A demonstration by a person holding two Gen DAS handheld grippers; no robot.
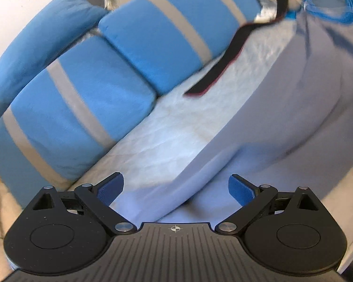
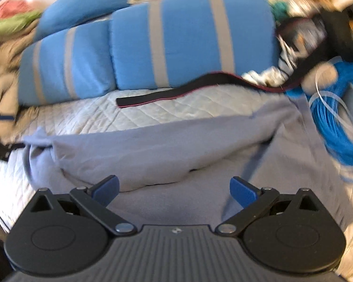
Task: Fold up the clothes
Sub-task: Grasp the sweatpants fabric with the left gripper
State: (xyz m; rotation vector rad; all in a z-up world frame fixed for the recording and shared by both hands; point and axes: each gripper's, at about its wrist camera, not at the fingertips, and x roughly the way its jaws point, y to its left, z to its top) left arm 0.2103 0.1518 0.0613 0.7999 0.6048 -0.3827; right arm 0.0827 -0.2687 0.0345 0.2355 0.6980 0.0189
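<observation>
A pale lavender-grey garment lies partly folded on the white quilted bed cover; its upper layer bunches toward the left in the right wrist view. In the left wrist view the same garment fills the right half, with a folded edge running diagonally. My left gripper hovers open just above that edge, blue pads wide apart, nothing pinched. My right gripper is also open over the garment's near flat part, with nothing between its pads.
Blue cushions with grey stripes line the back of the bed. A black strap with a red edge lies across the quilt. A coil of blue cord sits at the right. Beige and green fabrics pile up at the left.
</observation>
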